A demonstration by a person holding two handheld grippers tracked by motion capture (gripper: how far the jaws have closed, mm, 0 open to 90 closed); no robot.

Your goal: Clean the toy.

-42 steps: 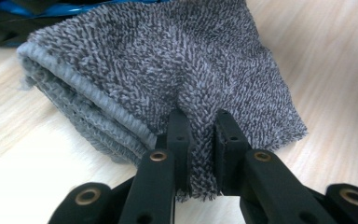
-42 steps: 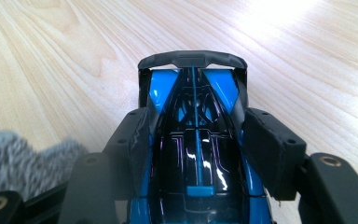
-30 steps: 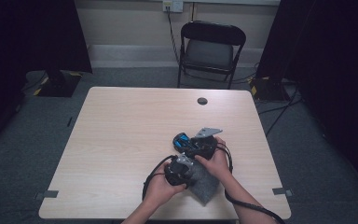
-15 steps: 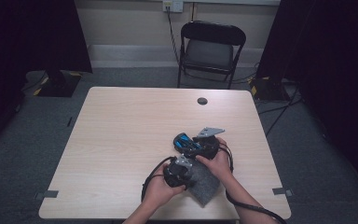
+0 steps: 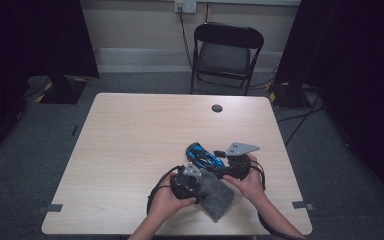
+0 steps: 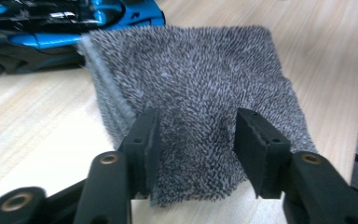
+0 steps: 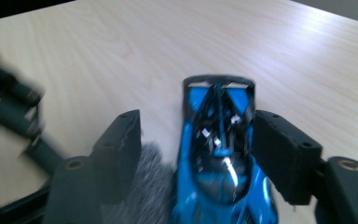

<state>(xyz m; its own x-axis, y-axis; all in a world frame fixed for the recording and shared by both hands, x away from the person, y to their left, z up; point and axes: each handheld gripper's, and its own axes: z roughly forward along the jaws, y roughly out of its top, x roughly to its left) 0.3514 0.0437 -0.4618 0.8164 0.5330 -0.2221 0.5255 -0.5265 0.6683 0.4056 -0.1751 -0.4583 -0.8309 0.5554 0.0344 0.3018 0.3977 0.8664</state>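
Observation:
A blue and black toy car (image 5: 205, 156) stands on the table just beyond a folded grey fluffy cloth (image 5: 217, 195). My left gripper (image 5: 199, 183) hovers over the cloth's near end. In the left gripper view its jaws have just been opening and stand apart over the cloth (image 6: 191, 84), pads off the pile. My right gripper (image 5: 219, 166) points at the car from the right. In the right gripper view the car (image 7: 219, 154) lies between its jaws, which have just been closing. A gap remains at the left pad (image 7: 123, 140).
The light wooden table (image 5: 130, 150) has a small black round thing (image 5: 217, 108) near its far edge. A black folding chair (image 5: 225, 50) stands behind the table. Cables trail from both grippers toward the near edge.
My right gripper has drawn back to the right and nearer, uncovering more of the car. The left hand has stayed over the cloth.

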